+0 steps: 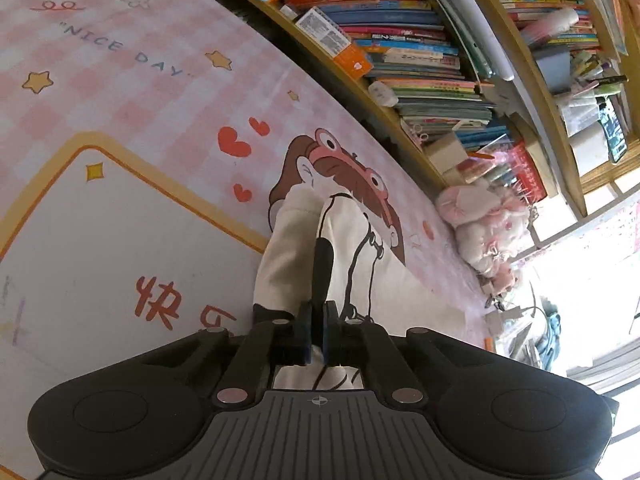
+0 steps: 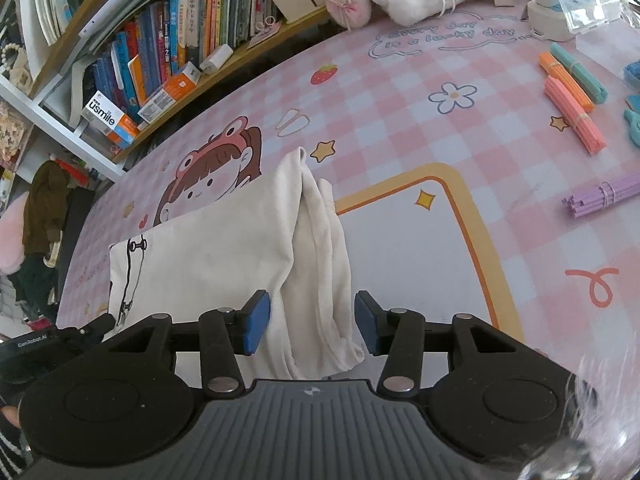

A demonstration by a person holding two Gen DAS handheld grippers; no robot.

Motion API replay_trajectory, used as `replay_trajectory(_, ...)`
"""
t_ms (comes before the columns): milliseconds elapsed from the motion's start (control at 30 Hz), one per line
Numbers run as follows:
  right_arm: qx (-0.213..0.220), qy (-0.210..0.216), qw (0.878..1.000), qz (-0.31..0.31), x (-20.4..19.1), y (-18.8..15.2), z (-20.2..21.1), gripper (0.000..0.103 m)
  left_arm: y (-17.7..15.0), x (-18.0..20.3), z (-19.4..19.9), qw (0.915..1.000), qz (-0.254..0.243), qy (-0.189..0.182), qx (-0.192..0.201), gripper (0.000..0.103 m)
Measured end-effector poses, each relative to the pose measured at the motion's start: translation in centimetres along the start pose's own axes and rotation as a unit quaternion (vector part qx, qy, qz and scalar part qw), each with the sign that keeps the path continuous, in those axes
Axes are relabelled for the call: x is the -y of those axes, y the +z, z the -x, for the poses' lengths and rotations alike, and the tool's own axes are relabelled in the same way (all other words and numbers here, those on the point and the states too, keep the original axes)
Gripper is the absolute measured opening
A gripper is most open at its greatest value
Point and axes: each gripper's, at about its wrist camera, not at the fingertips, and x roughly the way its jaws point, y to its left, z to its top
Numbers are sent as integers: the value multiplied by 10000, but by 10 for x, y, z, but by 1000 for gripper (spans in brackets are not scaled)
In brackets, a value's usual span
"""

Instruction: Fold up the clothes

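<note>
garment (image 2: 224, 240): 1, cream | left gripper (image 1: 318, 330) fingers pinch it | right gripper (image 2: 312, 322) fingers wide | stick bundles (image 2: 572, 120): 4

Garment (image 2: 224, 248) lies on mat (image 2: 400, 128), bookshelf (image 2: 168, 60) behind.

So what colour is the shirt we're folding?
Cream shirt with a black line drawing; clearest in the right wrist view.

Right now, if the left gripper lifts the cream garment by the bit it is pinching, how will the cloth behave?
The cream garment will probably drape and sag: it lies in soft creases and rounded folds. The left gripper is shut on one narrow part, so the rest would likely hang and unfold. It looks thin, so probably light; the open right gripper straddles the folded edge and could support it.
</note>
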Motion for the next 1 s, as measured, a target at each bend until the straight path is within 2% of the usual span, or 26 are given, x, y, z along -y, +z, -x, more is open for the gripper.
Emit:
replay_trajectory(100, -25, -12, 10000, -58, 1, -1, 1, 50, 4, -2, 4, 10000, 11, 71, 29, 17)
replay_trajectory(167, -50, 1, 9999, -133, 3, -2, 1, 53, 6, -2, 9, 9998, -38, 162, 78, 35)
replay_trajectory(233, -78, 29, 9997, -232, 4, -2, 0, 56, 7, -2, 15, 9991, -185, 321, 189, 74)
replay_trajectory(267, -93, 36, 9995, -286, 5, -2, -1, 58, 6, -3, 18, 9987, -250, 366, 239, 79)
replay_trajectory(333, -117, 49, 9992, -380, 6, -2, -2, 59, 6, -4, 20, 9984, -314, 382, 271, 80)
replay_trajectory(833, -171, 52, 9972, -719, 11, -1, -8, 63, 2, -10, 4, 9981, -330, 394, -330, 80)
replay_trajectory(1000, -293, 290, 9960, -796, 14, 3, -13, 65, 1, -9, -2, 9977, -335, 415, -407, 80)
